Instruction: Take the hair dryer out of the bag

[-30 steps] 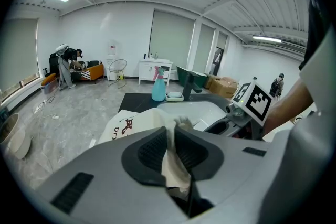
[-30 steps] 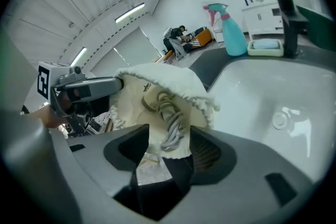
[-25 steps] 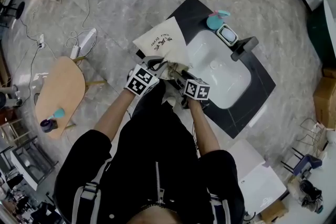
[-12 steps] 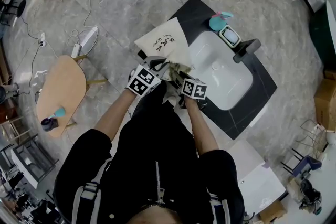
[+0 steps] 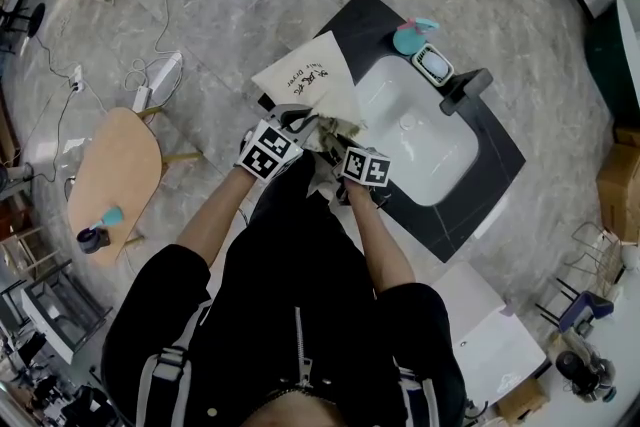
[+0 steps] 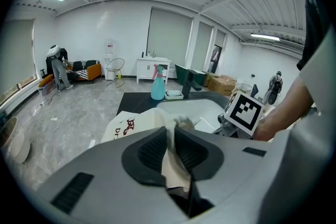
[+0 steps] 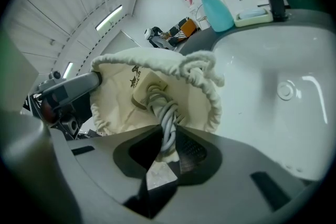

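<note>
A cream drawstring bag (image 5: 305,85) lies on the dark counter left of the sink, its mouth toward me. My left gripper (image 5: 298,123) is shut on the cloth rim of the bag (image 6: 169,157) and holds the mouth open. My right gripper (image 5: 336,145) reaches into the mouth. Its jaws have just been closing and now pinch the hair dryer's coiled grey cord (image 7: 167,122), which runs up to a beige part (image 7: 144,91) inside the bag (image 7: 118,94). The rest of the hair dryer is hidden in the cloth.
A white sink (image 5: 425,140) with a black faucet (image 5: 465,90) lies right of the bag. A teal spray bottle (image 5: 410,37) and a soap dish (image 5: 433,63) stand behind it. A wooden stool (image 5: 115,165) and cables (image 5: 150,75) are on the floor at left.
My right gripper has edged slightly left toward the bag's mouth. The left gripper and the bag have stayed where they were.
</note>
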`<action>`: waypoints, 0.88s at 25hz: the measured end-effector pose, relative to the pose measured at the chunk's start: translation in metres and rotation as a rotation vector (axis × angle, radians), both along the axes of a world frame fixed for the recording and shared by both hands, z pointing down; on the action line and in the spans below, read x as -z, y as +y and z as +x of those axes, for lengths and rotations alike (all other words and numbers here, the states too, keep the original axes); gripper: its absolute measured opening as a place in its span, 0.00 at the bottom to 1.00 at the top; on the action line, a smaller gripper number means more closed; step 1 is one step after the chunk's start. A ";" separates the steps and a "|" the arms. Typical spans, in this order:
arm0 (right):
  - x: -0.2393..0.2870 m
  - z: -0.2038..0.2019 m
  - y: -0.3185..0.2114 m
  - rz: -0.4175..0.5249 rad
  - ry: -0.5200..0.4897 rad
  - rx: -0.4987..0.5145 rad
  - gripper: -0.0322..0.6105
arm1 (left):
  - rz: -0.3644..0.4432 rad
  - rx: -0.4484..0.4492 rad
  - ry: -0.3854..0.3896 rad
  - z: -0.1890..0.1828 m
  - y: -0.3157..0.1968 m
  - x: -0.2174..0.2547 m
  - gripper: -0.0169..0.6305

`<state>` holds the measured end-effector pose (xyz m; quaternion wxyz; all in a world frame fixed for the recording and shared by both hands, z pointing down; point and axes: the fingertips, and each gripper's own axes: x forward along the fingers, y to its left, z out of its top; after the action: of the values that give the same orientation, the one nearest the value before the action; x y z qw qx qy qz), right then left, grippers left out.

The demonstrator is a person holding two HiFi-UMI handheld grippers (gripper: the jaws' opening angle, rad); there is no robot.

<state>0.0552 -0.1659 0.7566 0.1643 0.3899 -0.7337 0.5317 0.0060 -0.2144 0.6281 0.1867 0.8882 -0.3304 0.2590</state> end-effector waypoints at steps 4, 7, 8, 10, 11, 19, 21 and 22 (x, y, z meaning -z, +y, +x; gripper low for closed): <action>0.002 0.001 0.002 0.011 0.000 -0.004 0.19 | 0.008 0.003 -0.003 -0.002 0.000 0.001 0.12; 0.004 0.001 0.005 0.018 0.005 0.003 0.19 | 0.003 0.003 -0.007 -0.004 0.002 0.000 0.12; 0.005 0.002 0.006 0.019 0.006 0.002 0.19 | 0.001 0.002 -0.009 -0.005 0.002 0.000 0.12; 0.005 0.004 0.008 0.018 0.007 -0.004 0.19 | -0.004 0.000 -0.013 -0.005 0.004 -0.001 0.12; 0.005 0.005 0.009 0.017 0.007 -0.007 0.19 | -0.003 -0.001 -0.012 -0.004 0.004 -0.001 0.12; 0.007 0.013 0.017 0.018 0.006 -0.021 0.19 | -0.011 -0.011 -0.017 -0.002 0.007 -0.003 0.12; 0.007 0.015 0.019 0.017 0.008 -0.024 0.19 | -0.006 -0.015 -0.011 0.000 0.008 -0.004 0.12; 0.007 0.016 0.020 0.017 0.009 -0.026 0.19 | -0.003 -0.016 -0.010 0.000 0.008 -0.004 0.12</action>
<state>0.0715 -0.1458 0.7494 0.1573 0.4031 -0.7324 0.5256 0.0059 -0.2068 0.6325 0.1842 0.8892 -0.3240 0.2655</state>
